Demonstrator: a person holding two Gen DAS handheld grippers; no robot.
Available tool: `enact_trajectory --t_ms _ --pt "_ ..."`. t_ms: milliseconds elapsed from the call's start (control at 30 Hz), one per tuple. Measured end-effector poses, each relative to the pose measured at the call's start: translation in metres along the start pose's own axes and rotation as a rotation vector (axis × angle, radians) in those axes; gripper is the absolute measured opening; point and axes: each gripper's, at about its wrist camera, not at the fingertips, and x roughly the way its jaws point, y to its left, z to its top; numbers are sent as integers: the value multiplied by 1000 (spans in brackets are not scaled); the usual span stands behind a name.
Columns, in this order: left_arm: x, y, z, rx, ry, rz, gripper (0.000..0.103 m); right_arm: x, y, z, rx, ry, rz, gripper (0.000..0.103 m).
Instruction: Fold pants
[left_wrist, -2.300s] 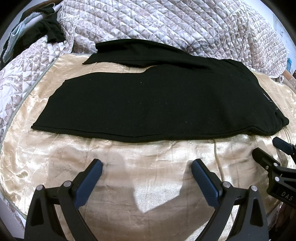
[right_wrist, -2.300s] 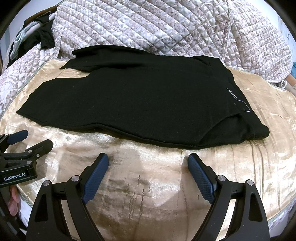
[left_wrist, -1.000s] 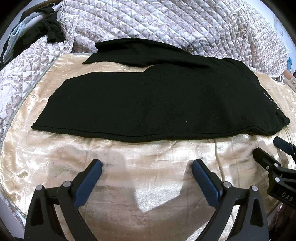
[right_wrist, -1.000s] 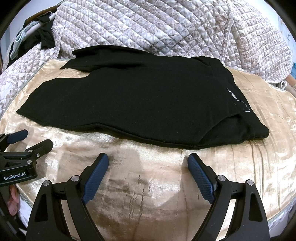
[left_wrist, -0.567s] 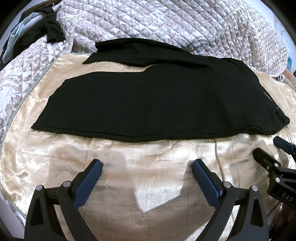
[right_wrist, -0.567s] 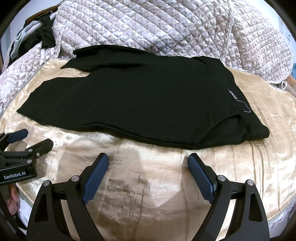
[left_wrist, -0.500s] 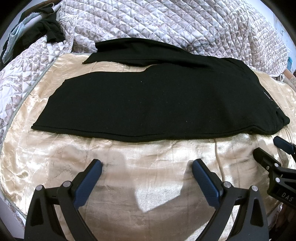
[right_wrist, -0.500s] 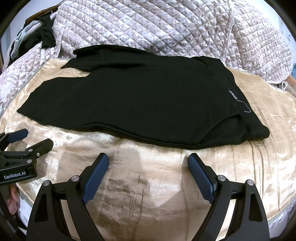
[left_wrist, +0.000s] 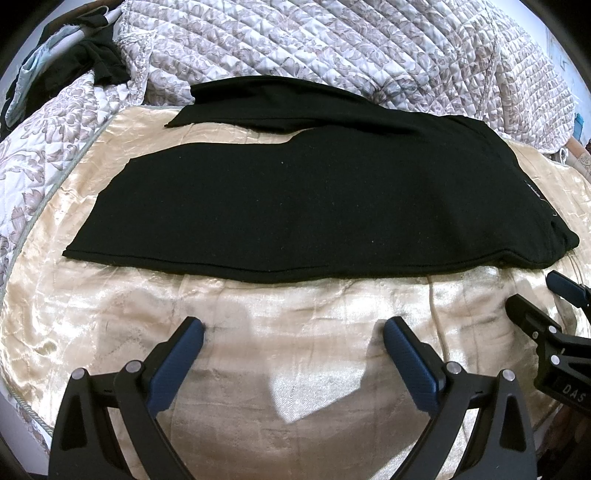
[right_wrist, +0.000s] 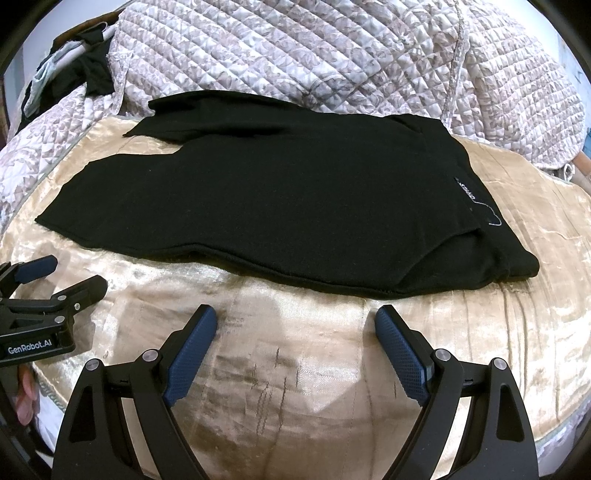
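While the flat black knit pants (left_wrist: 303, 206) lie across the gold satin bedspread (left_wrist: 258, 332), long axis left to right, your left gripper (left_wrist: 293, 341) sits released nearest the leg hems (left_wrist: 96, 221); your right gripper (right_wrist: 295, 325), also spread empty, sits nearest the waistband (right_wrist: 491, 236). Pants lie just ahead of both.

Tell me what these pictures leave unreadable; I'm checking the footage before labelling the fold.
- Small white label on the black knit pants: too small in the right wrist view, a mere fleck in the left.
- Far pant leg: its underside hidden by its own cloth.
- Dark clothing heap beside the quilted floral bedspread: cut off by the fisheye rim.
- Right tongs: cropped in the left view.
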Motion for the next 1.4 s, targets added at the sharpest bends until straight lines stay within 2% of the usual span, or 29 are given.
enact_trajectory --t_ms 867,1400 --pt "-1 1 -3 4 -1 -3 100 -4 -5 -2 -5 4 22 88" --pt "-11 10 3 -42 -10 -55 100 -14 -19 -3 33 2 44 88"
